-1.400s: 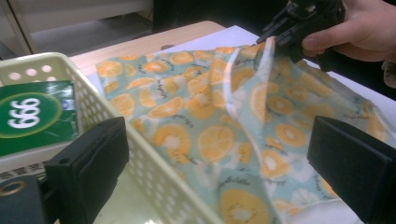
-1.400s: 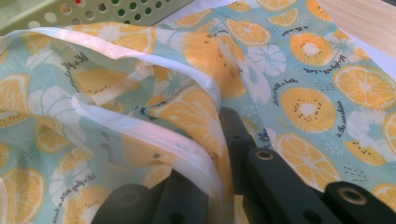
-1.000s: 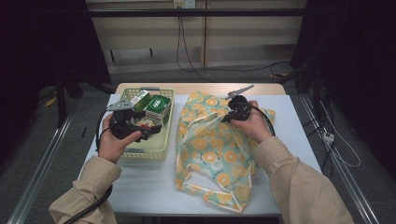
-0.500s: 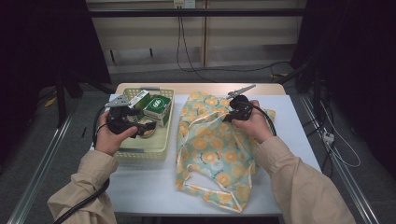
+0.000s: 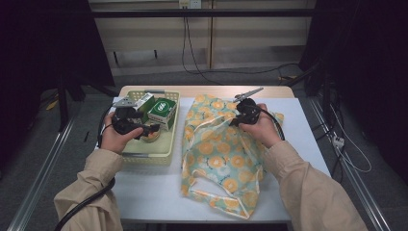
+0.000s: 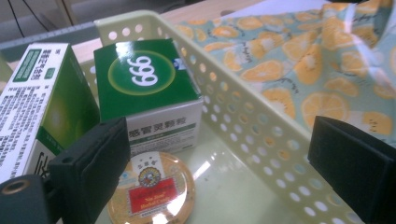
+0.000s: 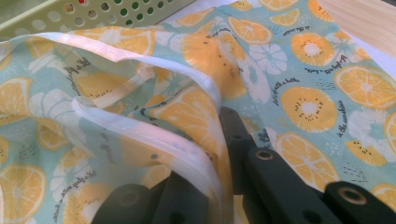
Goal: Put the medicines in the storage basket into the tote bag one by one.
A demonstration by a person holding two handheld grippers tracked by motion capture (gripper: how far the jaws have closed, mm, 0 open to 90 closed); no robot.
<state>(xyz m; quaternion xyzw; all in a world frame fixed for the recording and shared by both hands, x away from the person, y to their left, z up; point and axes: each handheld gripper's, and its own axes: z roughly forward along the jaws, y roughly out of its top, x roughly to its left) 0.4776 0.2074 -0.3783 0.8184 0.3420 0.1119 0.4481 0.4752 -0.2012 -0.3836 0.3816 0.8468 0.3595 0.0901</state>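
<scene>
Basket near end open around round tin; far end blocked by two green boxes. Perforated basket wall stands between tin and orange-print bag. Bare bench in front of basket

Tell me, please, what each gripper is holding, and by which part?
The right gripper pinches the orange-print bag by its white-edged rim. The left gripper is open over the basket, holding nothing.

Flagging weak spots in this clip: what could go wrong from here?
The right gripper pinches only the thin rim of the orange-print bag; it may slip and the mouth fall shut. The left gripper, jaws open, hangs over the round tin beside the green 999 box; closing could knock that box.
</scene>
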